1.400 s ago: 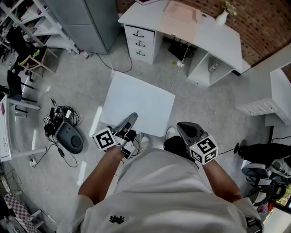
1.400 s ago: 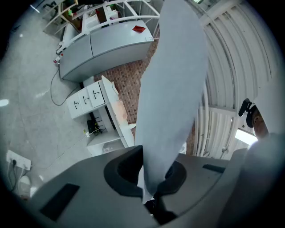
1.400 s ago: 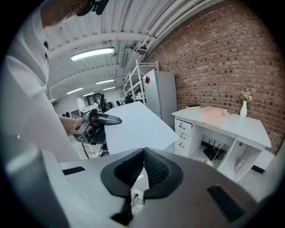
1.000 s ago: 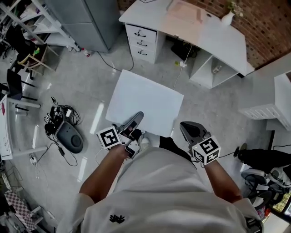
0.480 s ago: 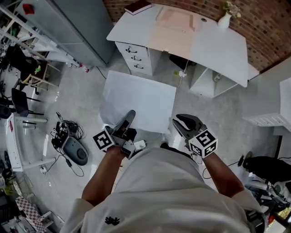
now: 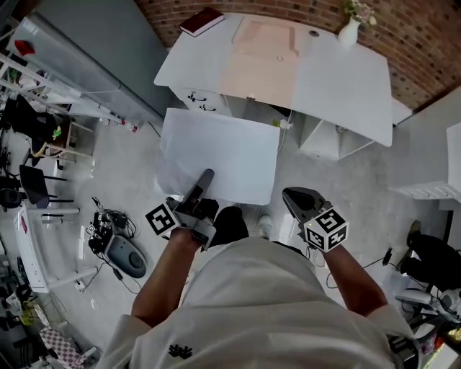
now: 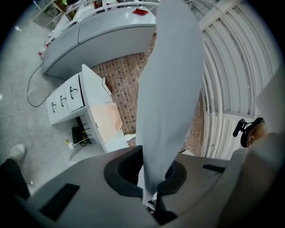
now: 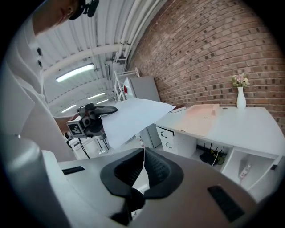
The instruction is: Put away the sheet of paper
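A white sheet of paper (image 6: 220, 155) hangs roughly level in the air in front of the person, its far edge by the desk's front. My left gripper (image 6: 205, 176) is shut on the sheet's near edge. In the left gripper view the paper (image 7: 171, 89) rises edge-on out of the closed jaws (image 7: 153, 178). My right gripper (image 6: 292, 196) is just right of the sheet's near right corner, apart from it, jaws together with nothing held. In the right gripper view its tips (image 8: 143, 151) meet, and beyond them the sheet (image 8: 133, 118) is in the left gripper (image 8: 111, 109).
A white desk (image 6: 338, 72) stands ahead against a brick wall, with a pink pad (image 6: 259, 54), a red book (image 6: 202, 20) and a white vase (image 6: 348, 29). Drawers (image 6: 198, 101) sit under its left end. A grey cabinet (image 6: 108, 43) is left; cables and a device (image 6: 122, 249) lie on the floor.
The person has walked toward the desk, which now lies closer. Both grippers moved forward with the sheet, whose far edge now reaches the desk's front. The left gripper's hold is unchanged.
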Demonstrator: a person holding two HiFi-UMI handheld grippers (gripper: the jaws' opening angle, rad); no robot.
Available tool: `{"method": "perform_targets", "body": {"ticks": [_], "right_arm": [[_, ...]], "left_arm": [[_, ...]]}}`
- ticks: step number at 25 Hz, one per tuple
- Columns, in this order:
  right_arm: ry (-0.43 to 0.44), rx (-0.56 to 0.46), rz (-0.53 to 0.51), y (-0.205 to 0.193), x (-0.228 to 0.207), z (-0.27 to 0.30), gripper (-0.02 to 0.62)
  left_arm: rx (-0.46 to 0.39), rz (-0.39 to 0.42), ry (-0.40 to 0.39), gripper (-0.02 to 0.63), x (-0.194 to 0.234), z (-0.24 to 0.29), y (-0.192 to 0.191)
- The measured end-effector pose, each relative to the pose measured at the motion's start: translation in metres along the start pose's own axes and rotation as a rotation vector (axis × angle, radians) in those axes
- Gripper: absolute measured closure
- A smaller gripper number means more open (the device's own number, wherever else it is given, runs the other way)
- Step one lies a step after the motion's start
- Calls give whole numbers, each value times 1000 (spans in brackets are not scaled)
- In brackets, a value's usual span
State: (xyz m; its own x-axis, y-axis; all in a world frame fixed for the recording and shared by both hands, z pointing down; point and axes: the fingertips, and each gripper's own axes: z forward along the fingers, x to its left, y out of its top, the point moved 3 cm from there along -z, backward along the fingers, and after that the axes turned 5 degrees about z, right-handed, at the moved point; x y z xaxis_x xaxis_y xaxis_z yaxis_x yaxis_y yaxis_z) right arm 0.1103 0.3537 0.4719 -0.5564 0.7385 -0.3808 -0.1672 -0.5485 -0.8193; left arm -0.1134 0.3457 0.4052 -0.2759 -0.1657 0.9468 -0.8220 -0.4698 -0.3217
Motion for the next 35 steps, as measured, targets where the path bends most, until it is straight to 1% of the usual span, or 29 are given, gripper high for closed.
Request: {"method": "perform_targets", "body": {"ticks": [3,7,11,14,17,20,23,27,30,35], "right_arm": [[-43,-8,6,13,-22,17,565],[-120,-18,33,45,-57,42,565],[-157,1,11,91,-73,78,566],[-205,-2,39,124,-87,105,565],[-243,13,38,145,-95,133,566],[-283,9,51,157,-105,157,566],[-318,2,71,166,-114,171,566],[-332,20,75,175,-131,178,566],[-346,6,99,184,-152,179,566],[-337,6,72,206,-199,172,566]], "left_arm": [[31,-20,-29,583,17,34,23],[66,-50,-70,583,39,88,61],[105,-60,-106,582,52,138,111],[138,-95,-134,583,62,173,146],[173,-119,-145,583,77,199,175],[205,-136,-154,583,93,225,196],[226,-169,-154,583,111,250,207],[236,-193,-151,583,128,285,210],[239,-212,-141,583,139,308,207],[217,-233,-110,583,154,354,201]]}}
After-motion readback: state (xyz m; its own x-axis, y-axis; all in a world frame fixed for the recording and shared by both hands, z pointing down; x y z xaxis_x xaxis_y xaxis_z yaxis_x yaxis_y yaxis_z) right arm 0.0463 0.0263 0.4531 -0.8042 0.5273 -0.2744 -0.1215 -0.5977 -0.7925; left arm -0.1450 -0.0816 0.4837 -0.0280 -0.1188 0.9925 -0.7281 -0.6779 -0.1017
